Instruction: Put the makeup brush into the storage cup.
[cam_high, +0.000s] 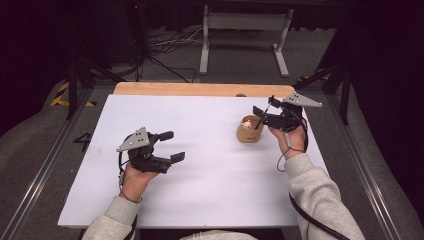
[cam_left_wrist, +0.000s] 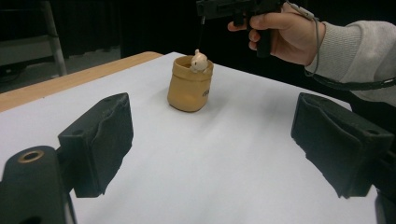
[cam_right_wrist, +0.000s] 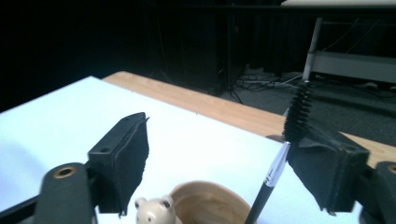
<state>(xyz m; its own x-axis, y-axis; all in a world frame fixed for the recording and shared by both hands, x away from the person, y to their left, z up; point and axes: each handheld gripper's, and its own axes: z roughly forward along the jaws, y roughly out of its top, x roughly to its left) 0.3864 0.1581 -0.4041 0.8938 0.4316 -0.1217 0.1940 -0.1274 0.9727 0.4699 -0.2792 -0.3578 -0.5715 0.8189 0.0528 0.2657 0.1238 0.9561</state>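
Right claw (cam_high: 263, 111) stood released above the tan cup (cam_high: 249, 131) at the surface's (cam_high: 210, 190) far right, its brush (cam_right_wrist: 280, 163) now standing inside; left claw (cam_high: 170, 146) waited open, well apart

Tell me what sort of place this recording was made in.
Probably a lab or studio set up for recording: black curtains around a white-topped table, loose cables on the grey floor, and metal rails beside the table.

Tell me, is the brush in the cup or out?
In. The brush stands in the cup, bristles up, leaning against one pad of the open right gripper.
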